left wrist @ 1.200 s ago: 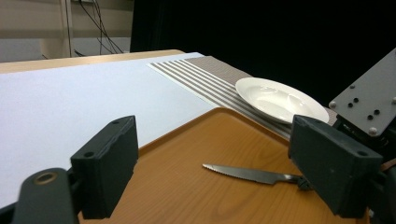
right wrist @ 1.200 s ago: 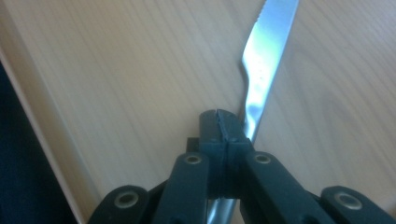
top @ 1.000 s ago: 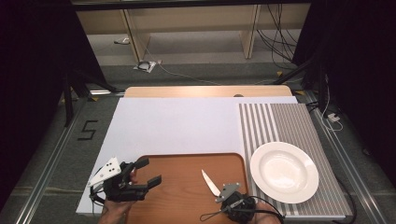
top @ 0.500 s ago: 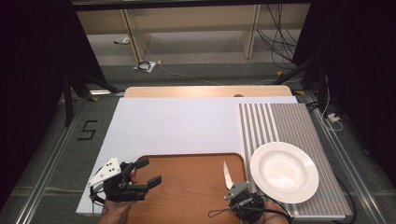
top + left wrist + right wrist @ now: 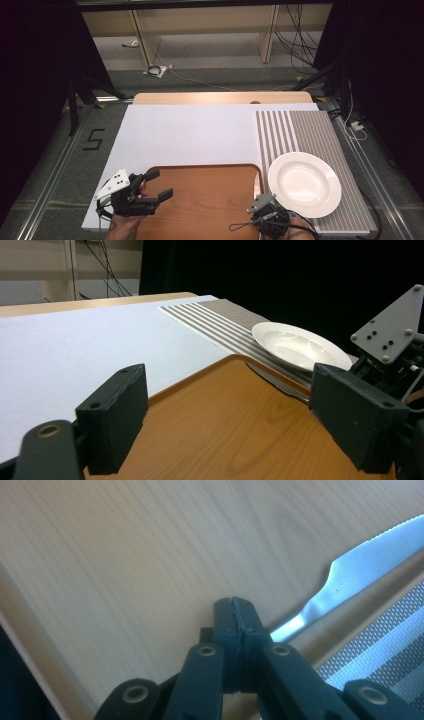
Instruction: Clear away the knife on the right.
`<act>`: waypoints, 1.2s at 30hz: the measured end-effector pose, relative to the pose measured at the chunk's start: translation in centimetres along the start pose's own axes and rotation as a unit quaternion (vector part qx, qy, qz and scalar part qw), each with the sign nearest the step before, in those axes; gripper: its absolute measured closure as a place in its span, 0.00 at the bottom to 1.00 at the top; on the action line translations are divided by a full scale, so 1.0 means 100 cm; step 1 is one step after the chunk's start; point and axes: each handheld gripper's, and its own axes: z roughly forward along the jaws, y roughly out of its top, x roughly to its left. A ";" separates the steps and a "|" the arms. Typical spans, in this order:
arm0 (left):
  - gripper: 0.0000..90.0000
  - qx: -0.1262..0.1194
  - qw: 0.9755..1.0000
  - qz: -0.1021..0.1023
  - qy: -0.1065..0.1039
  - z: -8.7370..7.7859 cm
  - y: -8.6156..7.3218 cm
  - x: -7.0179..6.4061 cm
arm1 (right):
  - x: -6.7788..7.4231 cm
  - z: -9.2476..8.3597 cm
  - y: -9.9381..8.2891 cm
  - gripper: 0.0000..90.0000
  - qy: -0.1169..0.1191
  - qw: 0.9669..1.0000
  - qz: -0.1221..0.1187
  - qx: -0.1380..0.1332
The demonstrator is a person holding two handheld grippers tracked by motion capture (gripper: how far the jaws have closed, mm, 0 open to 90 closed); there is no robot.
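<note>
Knife [image 5: 350, 565] held by its handle in the pinched jaws of the right gripper [image 5: 235, 625]; the handle end is hidden behind the jaws in the right gripper view, so the grip itself is hard to make out, and the serrated blade tip is cut off at the picture's edge. Blade lies low over the right edge of the wooden tray [image 5: 125, 545], at the border with the striped mat [image 5: 390, 640]. In the left gripper view the knife [image 5: 277, 382] shows as a thin grey sliver along the tray's far rim, its handle end covered by the left gripper's own jaw. In the high view the right gripper [image 5: 263, 206] sits at the tray's [image 5: 205, 200] near right corner, partly cut off by the bottom edge; the knife cannot be made out there. Left gripper [image 5: 155, 186] rests at the tray's left edge with jaws spread wide and nothing between them. White plate [image 5: 304, 184] stands on the striped mat [image 5: 310, 130] just right of the tray; a white sheet [image 5: 190, 135] lies beyond the tray.
</note>
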 end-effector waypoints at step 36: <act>0.18 0.004 1.000 0.002 -0.004 0.001 0.000 -0.001 | -0.030 -0.039 -0.012 0.31 -0.038 0.947 0.122 -0.294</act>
